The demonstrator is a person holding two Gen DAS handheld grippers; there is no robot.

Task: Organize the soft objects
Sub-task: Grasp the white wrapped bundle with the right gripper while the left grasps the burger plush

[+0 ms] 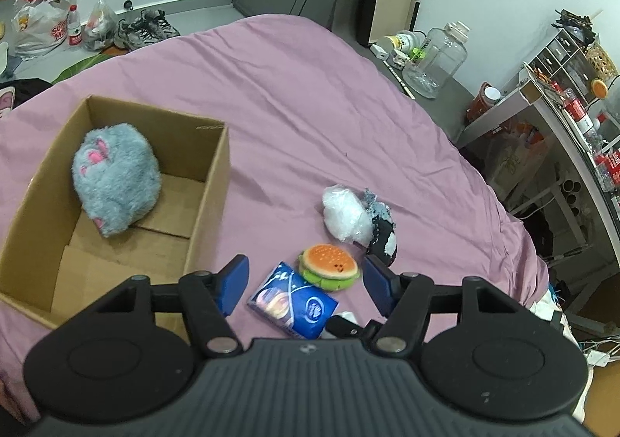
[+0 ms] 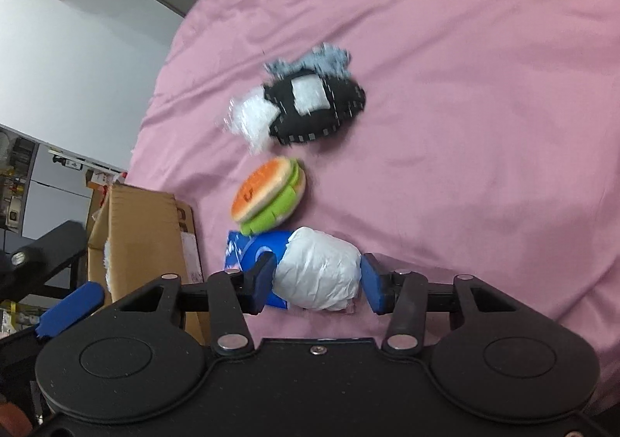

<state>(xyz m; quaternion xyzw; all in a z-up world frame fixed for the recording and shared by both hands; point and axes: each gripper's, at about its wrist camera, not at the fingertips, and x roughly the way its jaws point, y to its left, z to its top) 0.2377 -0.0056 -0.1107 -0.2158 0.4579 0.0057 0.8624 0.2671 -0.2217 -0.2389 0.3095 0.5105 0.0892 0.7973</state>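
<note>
One grey plush toy lies inside the cardboard box on the bed. My left gripper hangs spread above the tissue pack and burger toy; my right gripper brackets a white wad, jaws apart.

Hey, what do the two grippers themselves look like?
Both look alike. The left gripper has a black ribbed body, two round black discs, black linkage bars with silver pivot pins, and blue finger pads. The right gripper has the same black frame, silver pins, a centre screw and blue pads. No cables or sleeves show.
</note>
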